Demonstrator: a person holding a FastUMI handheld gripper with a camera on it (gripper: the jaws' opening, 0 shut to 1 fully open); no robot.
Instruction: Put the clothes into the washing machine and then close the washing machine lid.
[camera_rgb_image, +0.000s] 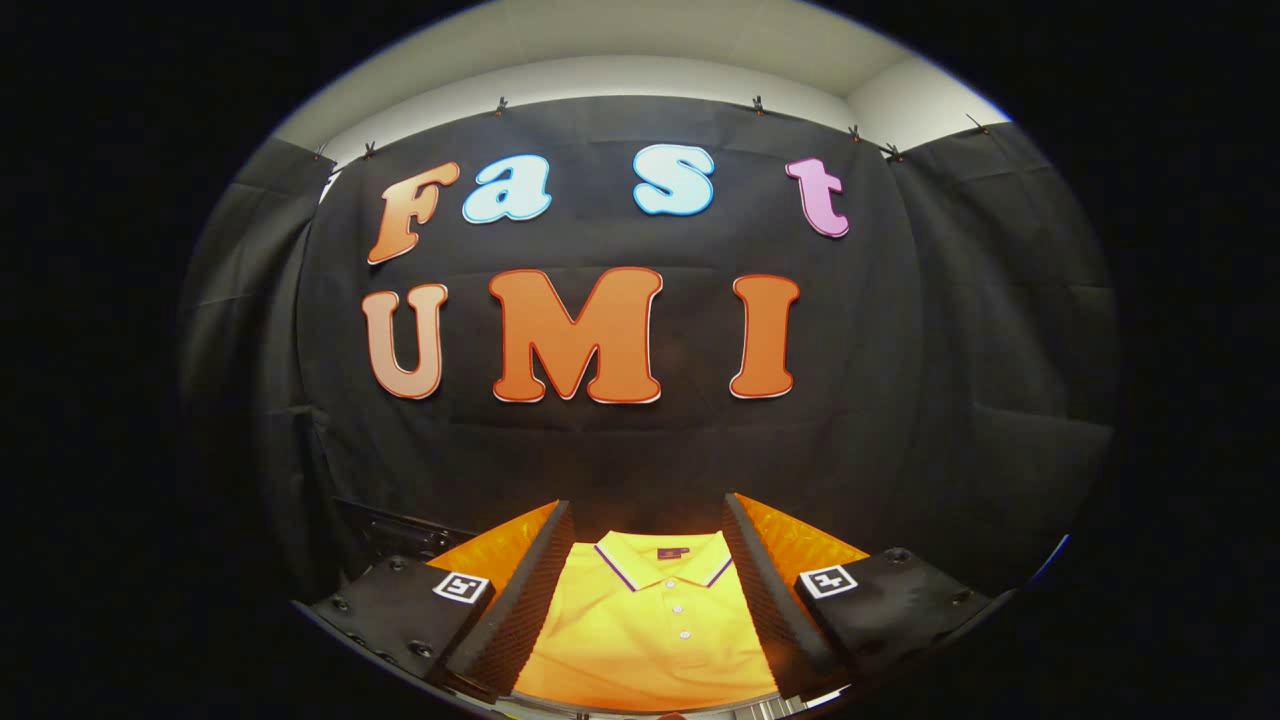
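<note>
We're at the pick-up step: our claw (648, 590) hangs wide, holding nothing, above a yellow polo shirt (650, 630) lying flat between its fingers (520, 600), collar on the far side. Next we'd judge: lower, pinch fabric, lift toward the washer.

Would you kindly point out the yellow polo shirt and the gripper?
yellow polo shirt (650, 630): gripper view, on the chest beside the button placket.
gripper (648, 575): gripper view, midway between its open fingers, above the shirt.
</note>
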